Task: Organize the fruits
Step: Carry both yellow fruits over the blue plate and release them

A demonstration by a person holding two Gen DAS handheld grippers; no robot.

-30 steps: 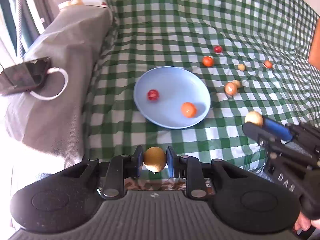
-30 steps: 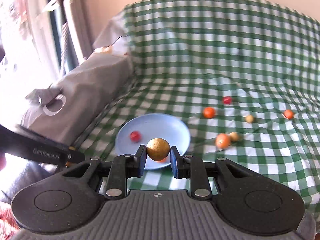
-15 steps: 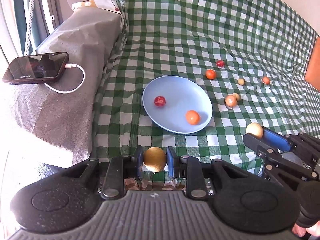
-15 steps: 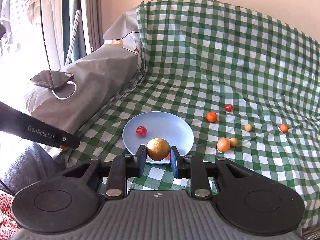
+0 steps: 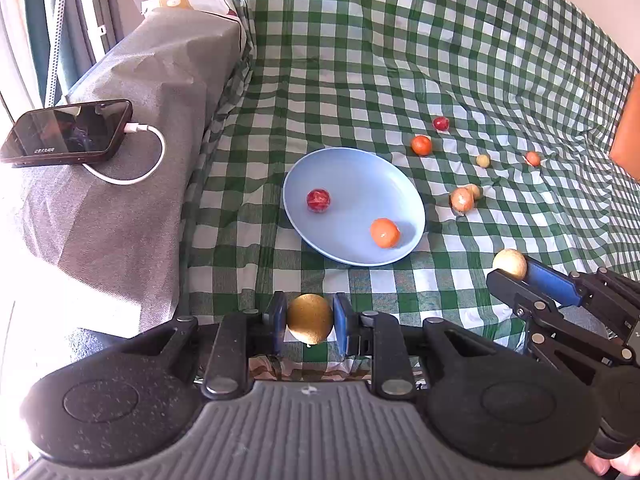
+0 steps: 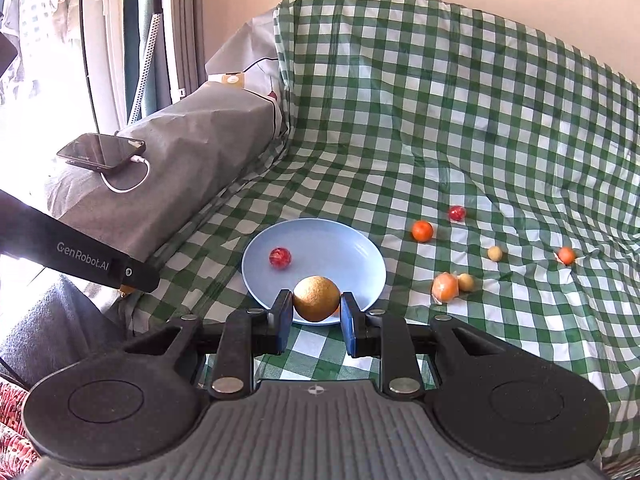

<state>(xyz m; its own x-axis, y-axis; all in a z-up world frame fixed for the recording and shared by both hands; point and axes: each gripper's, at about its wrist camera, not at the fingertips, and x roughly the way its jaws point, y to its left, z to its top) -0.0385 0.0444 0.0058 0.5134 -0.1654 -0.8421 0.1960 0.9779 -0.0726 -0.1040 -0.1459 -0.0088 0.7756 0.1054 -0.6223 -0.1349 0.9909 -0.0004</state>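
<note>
My left gripper [image 5: 310, 320] is shut on a golden-brown round fruit [image 5: 310, 318], held near the front edge of the checked cloth, short of the blue plate [image 5: 360, 168]. The plate holds a red fruit [image 5: 318, 200] and an orange fruit [image 5: 384, 233]. My right gripper [image 6: 316, 306] is shut on a second golden-brown fruit [image 6: 316, 298], held over the near rim of the plate [image 6: 320, 236]. The right gripper also shows in the left wrist view [image 5: 510, 270]. Several small fruits lie loose right of the plate, such as an orange one [image 5: 421, 145] and a red one [image 5: 440, 123].
A grey covered armrest [image 5: 132, 152] at the left carries a phone [image 5: 66, 132] on a white charging cable [image 5: 136, 168]. The green checked cloth [image 5: 400, 60] rises up the sofa back. An orange cushion edge [image 5: 628, 128] sits at the far right.
Both grippers have drawn back and up from the plate, so the plate and loose fruits look smaller and farther. Each gripper keeps its fruit.
</note>
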